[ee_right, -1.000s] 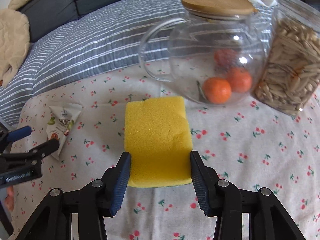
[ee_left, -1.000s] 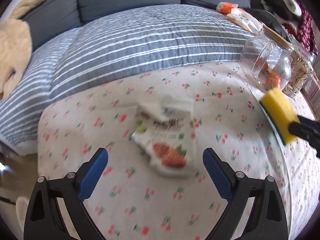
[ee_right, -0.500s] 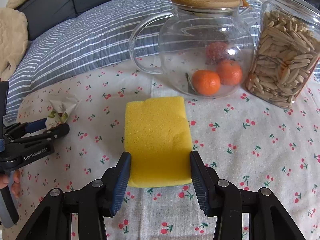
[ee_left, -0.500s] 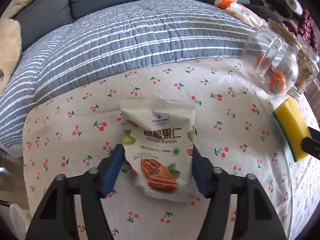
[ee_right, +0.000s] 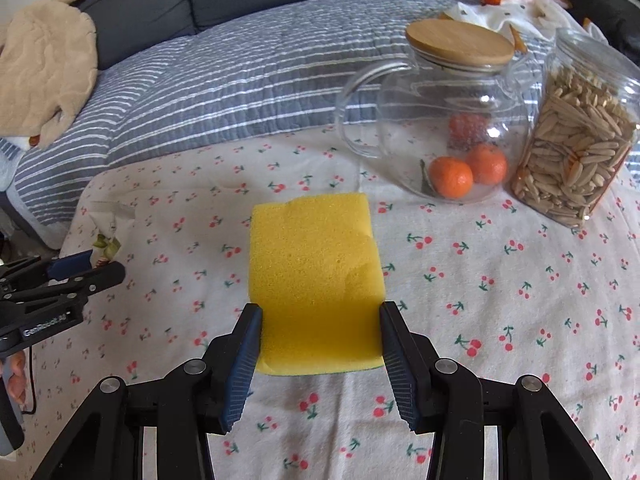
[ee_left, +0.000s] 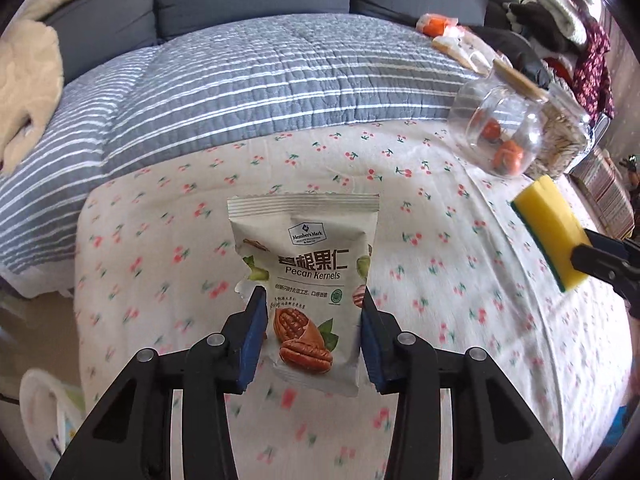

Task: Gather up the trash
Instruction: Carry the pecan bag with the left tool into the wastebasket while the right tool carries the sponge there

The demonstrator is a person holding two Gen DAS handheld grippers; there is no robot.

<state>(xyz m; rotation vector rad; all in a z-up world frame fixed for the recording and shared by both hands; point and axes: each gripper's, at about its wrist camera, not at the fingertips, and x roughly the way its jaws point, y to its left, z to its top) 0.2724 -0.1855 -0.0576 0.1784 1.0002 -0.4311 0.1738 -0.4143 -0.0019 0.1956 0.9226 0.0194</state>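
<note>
A white pecan kernel packet hangs above the cherry-print tablecloth, pinched at its lower sides by my left gripper, which is shut on it. In the right wrist view the same packet shows edge-on at the far left, in the left gripper. My right gripper is shut on a yellow sponge held over the cloth. The left wrist view shows that sponge at the right.
A glass teapot with a wooden lid and oranges inside stands at the back right, beside a jar of seeds. A striped grey quilt and dark sofa lie behind the table. A white bin sits on the floor at the left.
My left gripper closed on the pecan packet and lifted it off the cloth. The right gripper has drawn back a little from the teapot, still holding the sponge.
</note>
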